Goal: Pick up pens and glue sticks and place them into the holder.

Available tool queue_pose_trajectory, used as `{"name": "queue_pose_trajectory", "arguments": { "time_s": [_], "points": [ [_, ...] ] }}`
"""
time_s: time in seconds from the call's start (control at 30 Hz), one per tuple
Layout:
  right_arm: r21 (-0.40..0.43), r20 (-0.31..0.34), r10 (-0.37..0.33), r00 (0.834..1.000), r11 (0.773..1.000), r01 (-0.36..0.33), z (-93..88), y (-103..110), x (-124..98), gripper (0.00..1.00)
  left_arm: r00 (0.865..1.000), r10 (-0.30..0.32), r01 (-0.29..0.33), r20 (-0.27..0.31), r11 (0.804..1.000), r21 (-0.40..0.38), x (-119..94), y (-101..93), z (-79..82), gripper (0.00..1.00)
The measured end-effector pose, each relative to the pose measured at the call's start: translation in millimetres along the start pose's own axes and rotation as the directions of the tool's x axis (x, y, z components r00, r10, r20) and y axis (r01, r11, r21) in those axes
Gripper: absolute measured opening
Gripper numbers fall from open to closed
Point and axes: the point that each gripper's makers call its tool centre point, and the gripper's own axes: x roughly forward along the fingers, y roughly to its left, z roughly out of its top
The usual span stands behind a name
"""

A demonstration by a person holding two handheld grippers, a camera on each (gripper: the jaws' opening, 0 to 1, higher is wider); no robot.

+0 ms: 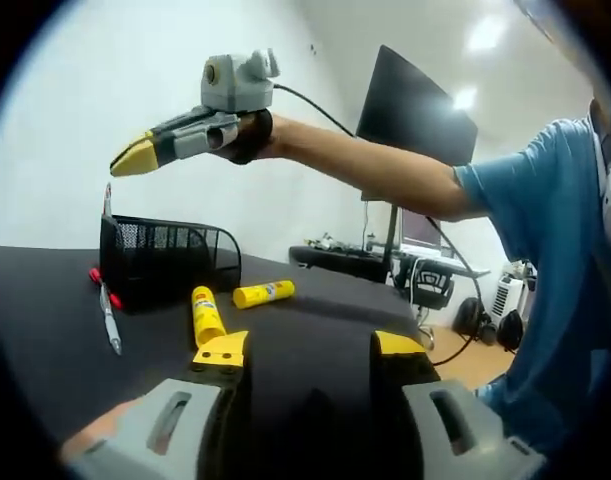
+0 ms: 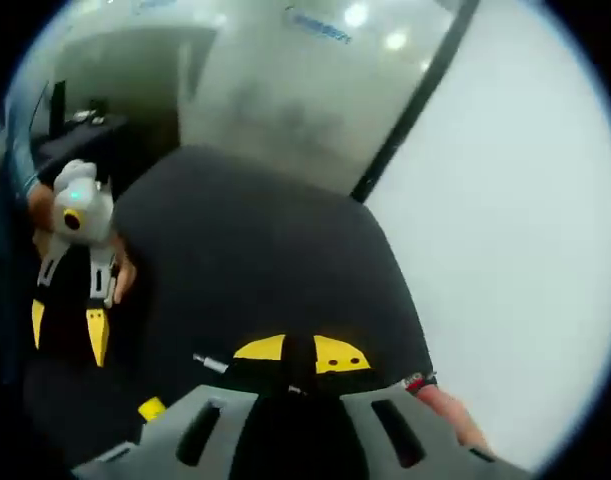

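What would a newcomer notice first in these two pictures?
In the left gripper view, the right gripper hovers with jaws together above the black mesh holder on the dark table. Two yellow glue sticks lie beside the holder, a pen in front.

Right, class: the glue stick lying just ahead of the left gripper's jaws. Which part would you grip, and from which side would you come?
Grip the glue stick across its middle. It lies flat on the black table, pointing away from the left gripper, whose jaws stand apart. Probably best to come from above, jaws either side of its round body. The holder sits behind it, so keep low.
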Motion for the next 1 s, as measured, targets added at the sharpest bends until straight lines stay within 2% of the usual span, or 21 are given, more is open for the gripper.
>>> {"name": "queue_pose_trajectory", "arguments": {
  "time_s": [0.1, 0.23, 0.3, 0.4, 0.47, 0.5, 0.63, 0.73, 0.83, 0.9, 0.93, 1.0],
  "points": [
    [-0.087, -0.059, 0.049, 0.997, 0.995, -0.054, -4.5, 13, 7, 0.09, 1.0, 0.0, 0.0, -0.001, 1.0, 0.002, 0, -0.1, -0.1, 0.44],
    [-0.133, -0.08, 0.113, 0.99, 0.983, -0.123, -4.7, 29, 16, 0.09, 1.0, 0.0, 0.0, 0.0, 1.0, 0.001, 0, 0.1, 0.0, 0.44],
    [-0.168, -0.117, 0.173, 0.978, 0.967, -0.191, -8.9, 44, 20, 0.11, 1.0, 0.001, -0.001, 0.0, 1.0, 0.001, 0, 0.3, 0.0, 0.44],
    [-0.205, -0.168, 0.218, 0.961, 0.946, -0.251, -17.6, 58, 26, 0.12, 1.0, 0.0, 0.0, 0.001, 1.0, 0.0, 0, 0.2, 0.0, 0.44],
    [-0.247, -0.194, 0.259, 0.946, 0.921, -0.303, -22.5, 68, 30, 0.12, 1.0, 0.0, 0.0, 0.001, 1.0, 0.001, 0, 0.0, 0.0, 0.44],
    [-0.237, -0.209, 0.244, 0.947, 0.927, -0.292, -25.8, 67, 34, 0.12, 1.0, 0.0, 0.0, 0.001, 1.0, 0.0, 0, 0.3, 0.0, 0.44],
    [-0.238, -0.223, 0.265, 0.938, 0.918, -0.316, -30.7, 74, 42, 0.09, 1.0, 0.0, 0.0, 0.001, 1.0, 0.002, 0, 0.6, -0.1, 0.44],
    [-0.278, -0.249, 0.275, 0.929, 0.898, -0.341, -32.7, 78, 48, 0.08, 1.0, -0.001, 0.001, 0.002, 1.0, 0.001, 0, 0.3, 0.2, 0.44],
    [-0.302, -0.29, 0.291, 0.912, 0.876, -0.376, -37.6, 84, 54, 0.09, 1.0, -0.001, 0.001, 0.001, 1.0, 0.001, 0, -0.1, 0.0, 0.44],
    [-0.331, -0.336, 0.296, 0.894, 0.852, -0.406, -44.1, 88, 58, 0.09, 1.0, -0.001, 0.001, 0.001, 1.0, 0.001, 0, -0.1, 0.2, 0.44],
    [-0.332, -0.34, 0.294, 0.893, 0.851, -0.407, -44.9, 88, 60, 0.09, 1.0, -0.002, 0.002, 0.002, 1.0, 0.0, 0, -0.3, 0.4, 0.44],
    [-0.344, -0.366, 0.303, 0.88, 0.835, -0.43, -49.5, 92, 64, 0.09, 1.0, -0.001, 0.001, 0.001, 1.0, 0.0, 0, -0.2, 0.3, 0.44]
  ]
}}
